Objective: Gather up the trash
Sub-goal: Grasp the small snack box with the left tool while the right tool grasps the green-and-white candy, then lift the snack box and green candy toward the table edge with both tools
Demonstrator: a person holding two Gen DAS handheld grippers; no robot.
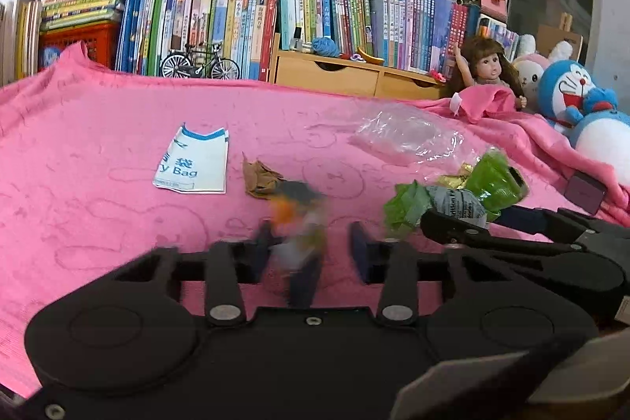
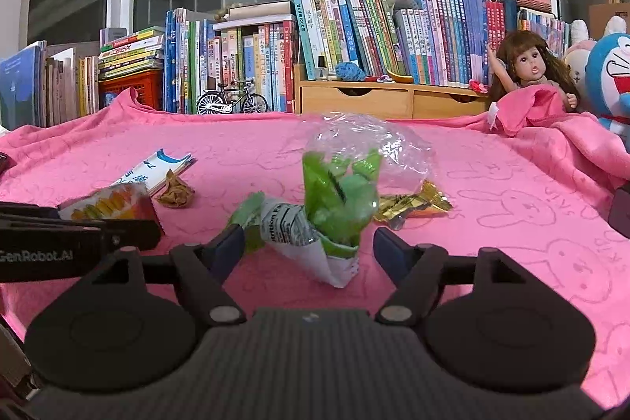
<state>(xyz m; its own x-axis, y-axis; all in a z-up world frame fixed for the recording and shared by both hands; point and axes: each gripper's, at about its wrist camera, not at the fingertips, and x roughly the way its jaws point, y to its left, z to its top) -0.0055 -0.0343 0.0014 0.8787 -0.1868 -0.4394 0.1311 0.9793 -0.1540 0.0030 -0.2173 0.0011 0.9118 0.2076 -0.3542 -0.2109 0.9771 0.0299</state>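
Observation:
Trash lies on a pink blanket (image 2: 512, 207). A green plastic bag wrapped in printed paper (image 2: 334, 199) stands between the fingers of my right gripper (image 2: 309, 247), which is open and not touching it. A blurred orange and white snack wrapper (image 1: 299, 223) sits between the fingers of my left gripper (image 1: 311, 248); motion blur hides whether they grip it. The right wrist view shows that wrapper (image 2: 114, 207) at the left gripper's tip (image 2: 149, 235). Further out lie a white and blue paper bag (image 1: 193, 164), crumpled brown paper (image 1: 260, 180), a clear plastic bag (image 2: 393, 144) and a gold wrapper (image 2: 413, 203).
A doll (image 2: 531, 65) and plush toys (image 1: 579, 93) sit at the blanket's right rear. Books (image 2: 354, 34), a wooden drawer unit (image 2: 374, 101) and a model bicycle (image 2: 232, 101) line the back. A dark boxy object (image 1: 584, 191) rests on the blanket at the right.

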